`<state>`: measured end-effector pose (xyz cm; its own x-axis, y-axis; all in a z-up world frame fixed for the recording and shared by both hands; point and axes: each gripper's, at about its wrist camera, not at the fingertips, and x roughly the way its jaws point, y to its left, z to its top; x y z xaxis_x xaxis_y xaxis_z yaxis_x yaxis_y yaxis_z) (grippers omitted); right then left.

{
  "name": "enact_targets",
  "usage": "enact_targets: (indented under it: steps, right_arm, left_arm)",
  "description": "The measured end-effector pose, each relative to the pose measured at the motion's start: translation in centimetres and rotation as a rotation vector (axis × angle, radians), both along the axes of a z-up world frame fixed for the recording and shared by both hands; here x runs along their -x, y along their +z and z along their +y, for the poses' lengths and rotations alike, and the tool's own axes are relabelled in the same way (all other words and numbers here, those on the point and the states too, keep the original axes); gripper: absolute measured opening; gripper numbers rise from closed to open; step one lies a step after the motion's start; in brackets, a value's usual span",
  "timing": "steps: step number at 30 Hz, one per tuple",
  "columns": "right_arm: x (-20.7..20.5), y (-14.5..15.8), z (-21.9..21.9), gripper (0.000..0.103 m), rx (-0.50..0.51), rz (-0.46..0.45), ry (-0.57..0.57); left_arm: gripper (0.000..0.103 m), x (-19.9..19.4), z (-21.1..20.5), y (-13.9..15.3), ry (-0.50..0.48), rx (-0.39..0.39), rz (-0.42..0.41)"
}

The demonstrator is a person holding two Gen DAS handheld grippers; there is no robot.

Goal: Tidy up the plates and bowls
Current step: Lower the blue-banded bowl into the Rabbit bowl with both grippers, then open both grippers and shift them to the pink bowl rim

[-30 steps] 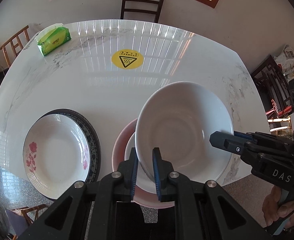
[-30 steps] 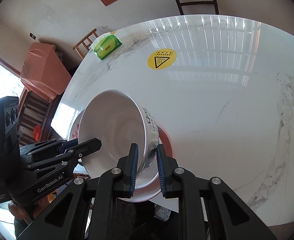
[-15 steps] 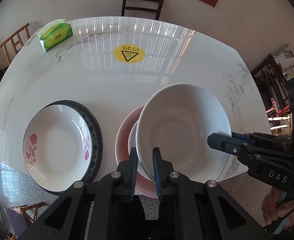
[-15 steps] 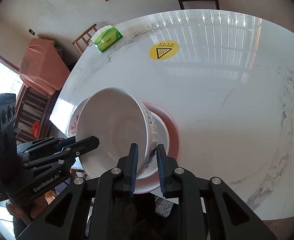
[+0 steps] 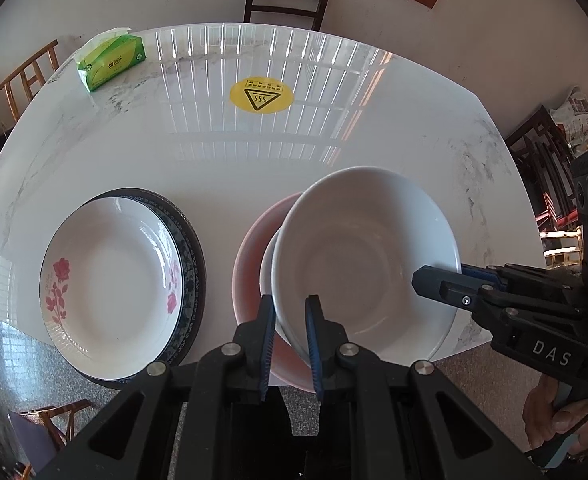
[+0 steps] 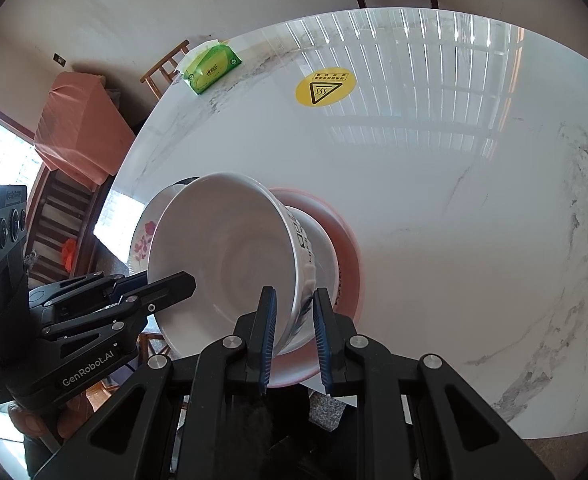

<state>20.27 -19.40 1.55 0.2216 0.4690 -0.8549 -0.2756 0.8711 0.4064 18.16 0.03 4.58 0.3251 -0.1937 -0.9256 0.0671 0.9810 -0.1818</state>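
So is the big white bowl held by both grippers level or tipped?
Tipped. The white bowl leans, its opening angled toward the left gripper, over a smaller bowl on the pink plate.

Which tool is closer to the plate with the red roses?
Left. The left tool pinches the white bowl's rim on the side facing the rose plate; the right tool pinches the bowl's far side.

Sitting on the glossy white marble table (image 5: 333, 132): two white ceramic bowls (image 5: 367, 256), one pink plate (image 5: 250, 276), one rose-patterned white plate (image 5: 110, 276), one dark-rimmed plate (image 5: 192, 240), one green tissue pack (image 5: 112, 60), one yellow round warning sticker (image 5: 262, 96).
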Motion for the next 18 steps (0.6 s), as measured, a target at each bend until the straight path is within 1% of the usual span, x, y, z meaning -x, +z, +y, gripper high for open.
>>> enact_targets:
  steps: [10, 12, 15, 18]
  right_arm:
    - [-0.1, -0.6, -0.1, 0.018, 0.003, 0.008, -0.003]
    - [-0.1, -0.9, 0.0, 0.019, 0.008, 0.008, -0.001]
    - [0.1, -0.9, 0.4, 0.021, 0.034, -0.014, 0.01]
    - [0.3, -0.7, 0.5, 0.026, 0.05, -0.046, 0.019]
  left_arm:
    - [0.015, -0.2, -0.2, -1.1, -0.001, -0.005, 0.011]
    - [0.015, -0.2, -0.3, -1.3, -0.006, -0.015, 0.008]
    - [0.016, -0.1, -0.6, -1.6, -0.013, -0.034, -0.004]
    - [0.024, 0.2, -1.0, -1.7, -0.033, -0.061, -0.035]
